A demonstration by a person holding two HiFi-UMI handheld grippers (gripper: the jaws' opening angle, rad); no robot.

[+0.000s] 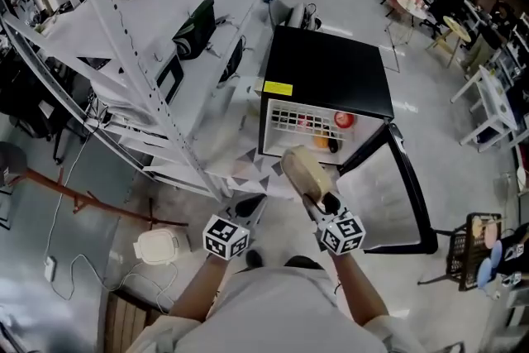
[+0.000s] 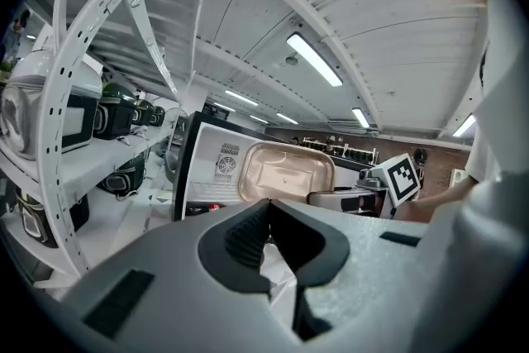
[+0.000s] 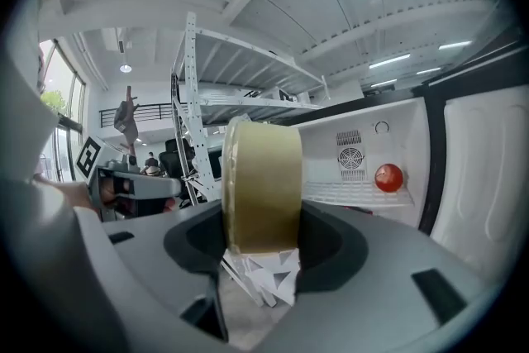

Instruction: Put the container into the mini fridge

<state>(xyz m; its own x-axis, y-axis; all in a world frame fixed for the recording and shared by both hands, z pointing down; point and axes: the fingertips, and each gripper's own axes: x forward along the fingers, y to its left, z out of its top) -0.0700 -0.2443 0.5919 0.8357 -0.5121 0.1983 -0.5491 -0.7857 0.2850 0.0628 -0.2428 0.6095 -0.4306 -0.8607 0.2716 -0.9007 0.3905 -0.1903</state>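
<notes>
A black mini fridge (image 1: 331, 70) stands on the floor with its door (image 1: 388, 186) swung open to the right. Its white inside (image 3: 364, 153) holds a red item (image 3: 388, 177) on a wire shelf. My right gripper (image 1: 318, 198) is shut on a beige container (image 1: 304, 168), held on edge in front of the opening. The container (image 3: 263, 186) fills the gap between the jaws of the right gripper (image 3: 263, 231). My left gripper (image 1: 248, 207) hangs just left of it, shut and with nothing in it (image 2: 266, 215). From there the container (image 2: 285, 175) shows against the fridge.
A white metal shelving rack (image 1: 140, 54) with dark bags runs along the left, close to the fridge. A white cooker (image 1: 157, 246) sits on the floor at lower left. A basket (image 1: 475, 248) stands at the right beyond the door. A triangle-patterned sheet (image 1: 248, 165) lies before the fridge.
</notes>
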